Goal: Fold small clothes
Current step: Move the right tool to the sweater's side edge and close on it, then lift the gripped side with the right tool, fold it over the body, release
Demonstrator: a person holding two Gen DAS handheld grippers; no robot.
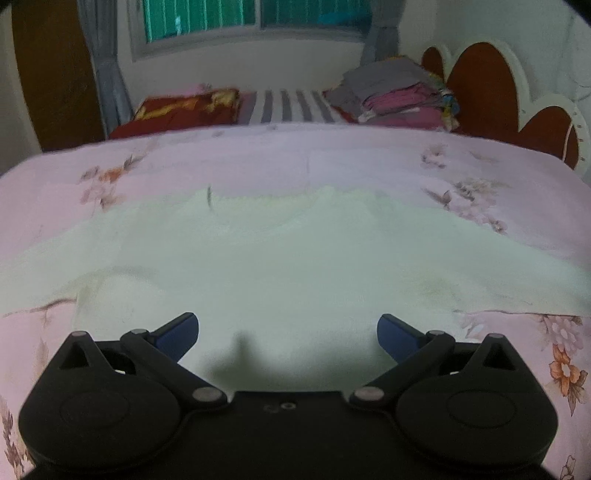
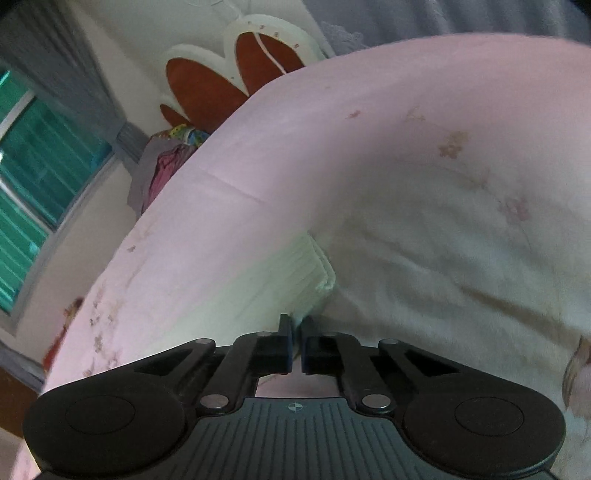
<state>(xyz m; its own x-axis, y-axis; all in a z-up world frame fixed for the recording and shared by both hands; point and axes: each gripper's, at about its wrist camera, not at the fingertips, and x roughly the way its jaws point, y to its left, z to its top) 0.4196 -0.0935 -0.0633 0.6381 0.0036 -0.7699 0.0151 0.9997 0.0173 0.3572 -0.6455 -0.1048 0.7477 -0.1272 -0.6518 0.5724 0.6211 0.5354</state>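
Observation:
A pale cream small garment [image 1: 295,258] lies spread flat on the pink floral bedsheet [image 1: 258,155], its sleeves reaching left and right. My left gripper [image 1: 288,332] is open, its blue-tipped fingers wide apart above the garment's near part, holding nothing. In the right wrist view my right gripper [image 2: 296,325] is shut on a ribbed cream edge of the garment [image 2: 306,273], which rises from the jaws as a folded ridge over the sheet [image 2: 406,129].
A stack of folded pink and grey clothes [image 1: 399,96] sits at the far right by the red and white headboard [image 1: 480,85]. A red patterned pillow [image 1: 184,107] and a striped cloth [image 1: 291,105] lie at the back. A window [image 1: 240,14] is behind.

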